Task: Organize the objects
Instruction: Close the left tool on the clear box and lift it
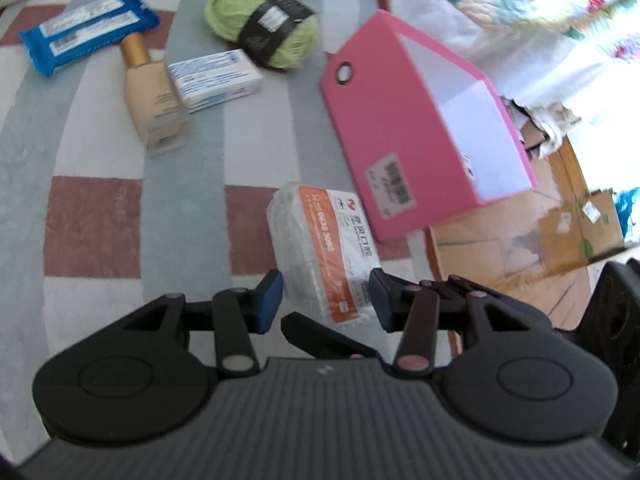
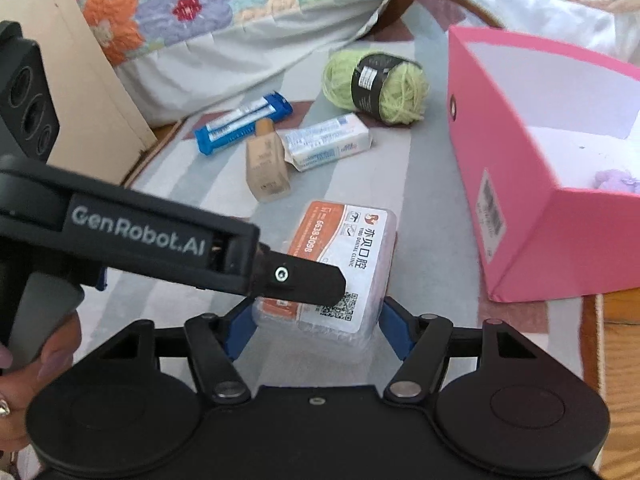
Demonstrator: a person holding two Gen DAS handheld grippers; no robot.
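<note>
Now the right hand-held gripper has its blue pads on both sides of a clear plastic case with an orange-and-white label, gripping it at the near end. In the left wrist view, the left hand-held gripper stands part open, its blue pads just clear of that same case, which shows between them.

The case sits over a striped rug of grey, white and dusty red. From the case in the right wrist view, a pink box with a white inside stands at about two o'clock, open at the top. A ball of green yarn with a black band lies at twelve o'clock. At eleven o'clock lie a beige bottle with a gold cap, a white-and-blue carton touching it, and a blue packet beyond.

A floral quilt hangs along the far edge.
</note>
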